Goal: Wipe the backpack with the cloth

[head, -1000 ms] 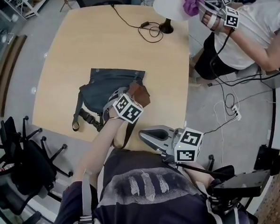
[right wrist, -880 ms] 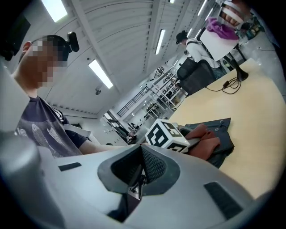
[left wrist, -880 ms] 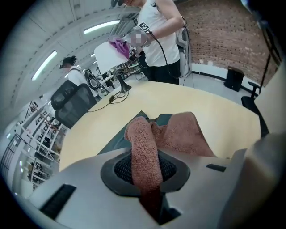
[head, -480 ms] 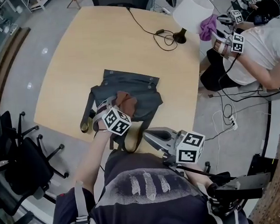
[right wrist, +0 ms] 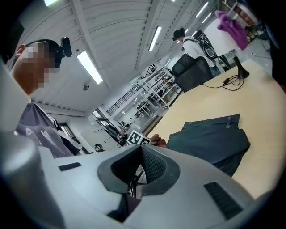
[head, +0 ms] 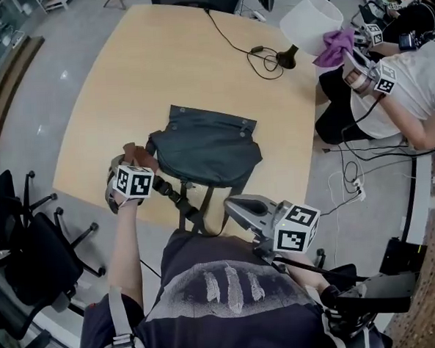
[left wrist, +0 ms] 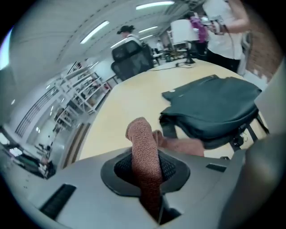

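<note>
Left gripper (head: 131, 164) pinching cloth (head: 137, 149), just beside backpack (head: 208, 148) left edge; right gripper (head: 232, 205) pressed together, empty.

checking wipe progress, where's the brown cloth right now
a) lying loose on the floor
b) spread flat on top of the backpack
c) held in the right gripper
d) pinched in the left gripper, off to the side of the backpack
d: in the left gripper view the cloth stands clamped between the jaws of the left gripper, with the backpack lying beyond it on the table.
</note>
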Available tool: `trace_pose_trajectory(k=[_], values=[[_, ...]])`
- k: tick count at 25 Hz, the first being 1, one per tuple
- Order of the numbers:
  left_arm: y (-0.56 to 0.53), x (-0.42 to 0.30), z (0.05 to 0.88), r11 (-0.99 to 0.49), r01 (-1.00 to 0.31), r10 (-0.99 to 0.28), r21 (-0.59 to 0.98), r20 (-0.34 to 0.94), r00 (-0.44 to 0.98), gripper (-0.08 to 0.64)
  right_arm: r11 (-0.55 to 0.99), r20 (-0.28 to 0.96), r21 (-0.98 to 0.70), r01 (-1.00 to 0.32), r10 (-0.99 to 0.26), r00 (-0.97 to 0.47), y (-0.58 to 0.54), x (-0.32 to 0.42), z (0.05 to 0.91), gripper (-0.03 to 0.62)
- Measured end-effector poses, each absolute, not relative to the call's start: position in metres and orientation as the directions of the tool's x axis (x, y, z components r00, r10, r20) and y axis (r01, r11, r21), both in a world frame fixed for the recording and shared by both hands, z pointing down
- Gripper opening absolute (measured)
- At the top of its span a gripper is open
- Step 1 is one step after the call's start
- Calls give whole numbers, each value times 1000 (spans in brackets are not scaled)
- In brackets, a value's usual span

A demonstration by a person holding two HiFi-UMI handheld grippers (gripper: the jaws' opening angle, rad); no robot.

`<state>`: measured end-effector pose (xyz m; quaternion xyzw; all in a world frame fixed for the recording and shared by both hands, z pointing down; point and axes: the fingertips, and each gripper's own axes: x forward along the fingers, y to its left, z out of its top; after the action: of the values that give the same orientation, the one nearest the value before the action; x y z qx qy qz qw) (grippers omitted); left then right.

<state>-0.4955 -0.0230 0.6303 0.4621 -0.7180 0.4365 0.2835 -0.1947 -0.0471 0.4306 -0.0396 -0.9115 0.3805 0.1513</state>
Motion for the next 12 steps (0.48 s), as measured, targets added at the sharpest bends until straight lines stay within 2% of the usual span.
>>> trace_pose_trajectory(k=[2,4,9,12], values=[[-11,-530,620,312,-886,-397,-343,800,-450,58,693,239,-720,-49,182,-954,-49,-195,433,2],[-19,-546,611,342,-868,-404,-359,778,-481,59,689,235,-723,-46,184,-954,-50,-196,434,2],[-84,-520,628,214,-920,-444,-327,807,-390,59,716,251,-695,-58,167,-953,-54,-188,432,2],[-113,-493,647,136,-945,-433,-298,840,-328,59,720,259,-687,-99,116,-959,-66,-171,431,2]])
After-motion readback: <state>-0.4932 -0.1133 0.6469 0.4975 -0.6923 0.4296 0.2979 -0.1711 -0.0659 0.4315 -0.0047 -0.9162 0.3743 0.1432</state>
